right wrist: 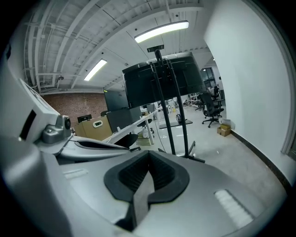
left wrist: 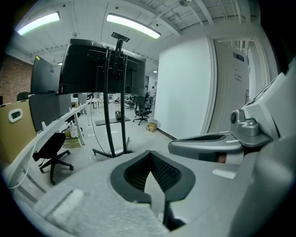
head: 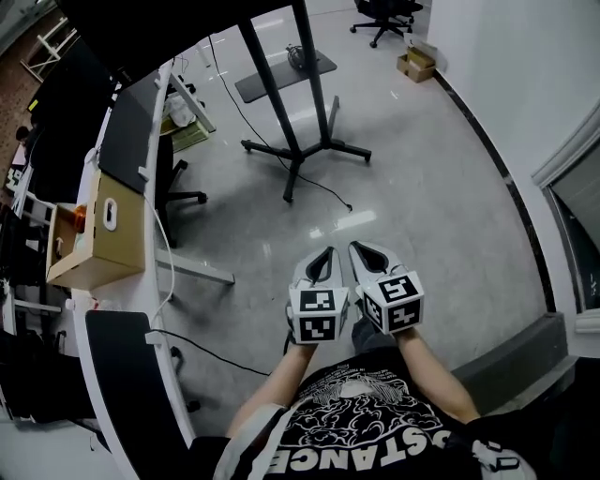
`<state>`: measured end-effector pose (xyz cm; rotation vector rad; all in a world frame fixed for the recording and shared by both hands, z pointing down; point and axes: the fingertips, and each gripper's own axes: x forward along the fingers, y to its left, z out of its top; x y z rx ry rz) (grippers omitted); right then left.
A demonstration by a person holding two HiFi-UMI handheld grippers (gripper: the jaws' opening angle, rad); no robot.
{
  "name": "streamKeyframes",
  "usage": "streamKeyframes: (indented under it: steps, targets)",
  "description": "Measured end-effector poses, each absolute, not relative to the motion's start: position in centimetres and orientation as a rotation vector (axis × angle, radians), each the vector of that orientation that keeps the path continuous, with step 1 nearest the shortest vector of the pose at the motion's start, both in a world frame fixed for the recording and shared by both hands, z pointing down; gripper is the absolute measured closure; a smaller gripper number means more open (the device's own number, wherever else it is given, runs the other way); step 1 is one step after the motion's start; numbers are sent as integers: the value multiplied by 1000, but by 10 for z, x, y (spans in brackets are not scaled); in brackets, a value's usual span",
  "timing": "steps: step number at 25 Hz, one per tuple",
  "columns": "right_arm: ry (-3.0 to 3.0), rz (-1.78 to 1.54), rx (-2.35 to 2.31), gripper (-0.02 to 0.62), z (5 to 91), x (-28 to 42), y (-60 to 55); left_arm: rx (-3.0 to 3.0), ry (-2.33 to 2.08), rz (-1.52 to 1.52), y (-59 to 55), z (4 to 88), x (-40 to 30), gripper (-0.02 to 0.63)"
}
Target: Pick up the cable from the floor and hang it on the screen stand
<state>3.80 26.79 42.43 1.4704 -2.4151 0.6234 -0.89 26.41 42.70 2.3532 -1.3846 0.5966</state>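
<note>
Left gripper (head: 323, 253): held close to the person's body, well short of the screen stand; jaws pressed together with nothing between them.
Right gripper (head: 367, 248): just beside the left one and equally far from the stand; jaws also together, empty.
Floor (head: 422, 216): pale, glossy tiles between the grippers and the stand.
Cable (head: 328, 190): thin and black, lying flat on the floor on the person's side of the stand. It runs out from the stand's legs, with its loose end the part nearest the grippers. Nothing touches it.
Screen stand (head: 302, 141): upright black poles on splayed legs, carrying a dark screen (left wrist: 101, 69).
Desk (head: 150, 272): to the left of the stand, with a cardboard box (head: 98, 239) on it.
Office chair (head: 384, 14): beyond the stand, near the far wall.
Step in hand: apparently the approach. The pickup has not begun, and both grippers are well apart from the cable.
Next move calls for: going toward the stand and lowering one gripper to the floor. Its jaws must part over the cable's loose end, then close on so thin a line squarely before it is lifted to the stand.
</note>
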Motion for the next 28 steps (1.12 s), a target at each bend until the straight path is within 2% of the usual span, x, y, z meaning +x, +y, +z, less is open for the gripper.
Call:
streamKeyframes:
  steps: [11, 28]
  targets:
    - [-2429, 679, 1384, 591, 438, 89, 173, 2292, -1403, 659, 173, 439, 42, 609]
    - [-2418, 743, 1290, 591, 473, 109, 113, 2234, -1440, 694, 102, 458, 53, 607]
